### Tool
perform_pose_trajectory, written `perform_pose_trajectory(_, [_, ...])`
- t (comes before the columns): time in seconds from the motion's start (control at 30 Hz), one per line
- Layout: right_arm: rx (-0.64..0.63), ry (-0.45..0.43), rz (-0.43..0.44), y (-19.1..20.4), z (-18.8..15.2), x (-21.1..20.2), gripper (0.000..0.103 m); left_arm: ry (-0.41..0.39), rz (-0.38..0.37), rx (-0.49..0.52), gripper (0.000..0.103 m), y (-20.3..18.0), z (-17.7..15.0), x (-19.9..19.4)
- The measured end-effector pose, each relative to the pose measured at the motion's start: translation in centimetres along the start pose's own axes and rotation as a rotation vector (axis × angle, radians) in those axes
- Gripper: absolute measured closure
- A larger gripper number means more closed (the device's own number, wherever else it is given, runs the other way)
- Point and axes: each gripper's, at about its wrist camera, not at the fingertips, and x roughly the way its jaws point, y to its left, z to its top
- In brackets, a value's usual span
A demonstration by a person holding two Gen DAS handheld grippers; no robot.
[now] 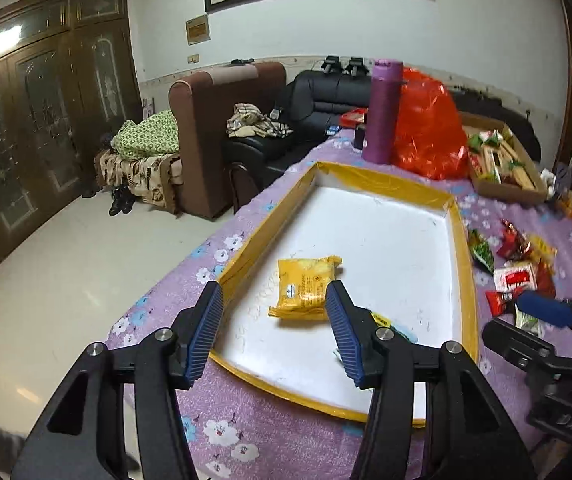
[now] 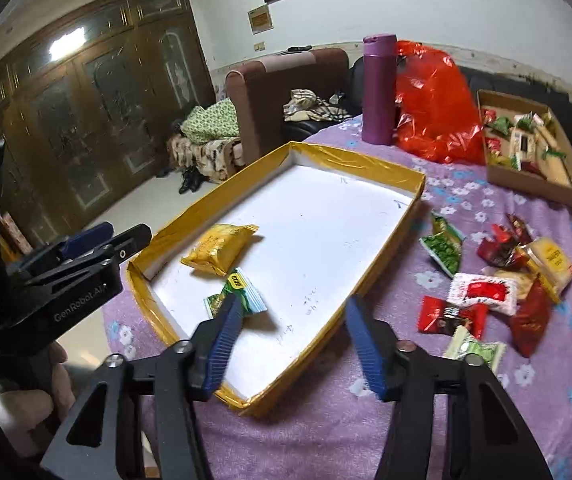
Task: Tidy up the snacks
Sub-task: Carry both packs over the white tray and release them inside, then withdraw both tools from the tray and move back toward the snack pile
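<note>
A shallow white tray with a yellow taped rim lies on the purple flowered tablecloth. A yellow snack packet lies in its near left part, and a green and white packet lies beside it. My left gripper is open and empty just above the tray, near the yellow packet. My right gripper is open and empty over the tray's near right edge. Several loose snack packets lie on the cloth to the right of the tray.
A purple flask and a red plastic bag stand behind the tray. A cardboard box of snacks sits at the back right. The left gripper body shows at the left; sofas stand beyond the table.
</note>
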Motion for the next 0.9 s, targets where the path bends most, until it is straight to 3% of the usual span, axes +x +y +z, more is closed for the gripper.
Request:
perform_pose_trajectory(0.27, [0.054,0.020,0.003,-1.9,-1.0,0.2,0.043,0.000,0.025,0.026,0.048,-0.9,-0.3,-1.2])
perform_pose_trajectory(0.73, [0.100,0.053,-0.100,-5.1,-2.2,0.9,0.043,0.016,-0.137,0.099,0.043,-4.4,-1.0,-1.6])
perform_pose_trajectory(0.9, [0.141,0.022,-0.149,-9.0,-1.9,-0.9,0.043,0.026,-0.208,0.137,0.043,-5.7,-1.4,-1.8])
